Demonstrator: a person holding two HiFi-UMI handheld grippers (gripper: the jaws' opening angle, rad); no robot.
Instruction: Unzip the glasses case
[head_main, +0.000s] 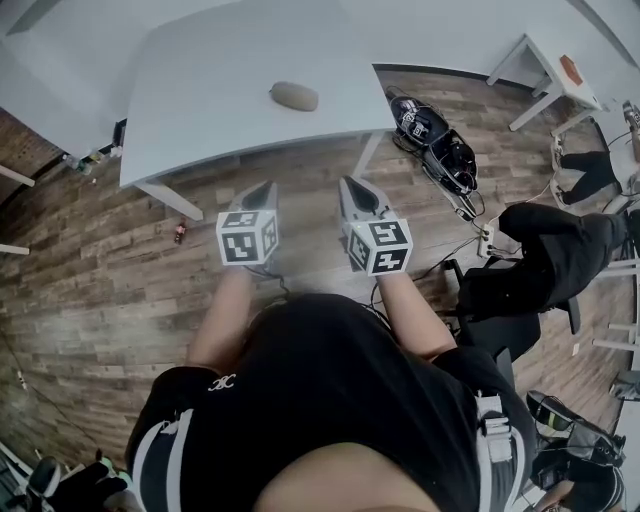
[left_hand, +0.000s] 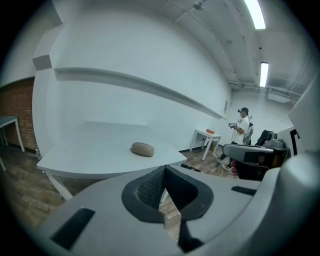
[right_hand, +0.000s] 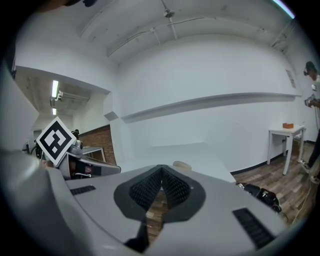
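Head view: glasses case (head_main: 294, 96) lies alone on tabletop (head_main: 190, 90), well apart from left tool (head_main: 265, 190) and right tool (head_main: 350, 188); both clenched, empty, seemingly parked before the approach.

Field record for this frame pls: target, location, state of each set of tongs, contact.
target: beige oval glasses case
location: lying on the white table
left tongs: shut, empty, short of the table's near edge
right tongs: shut, empty, beside the left ones
contact: none, both well apart from the case
task: unzipping not yet begun
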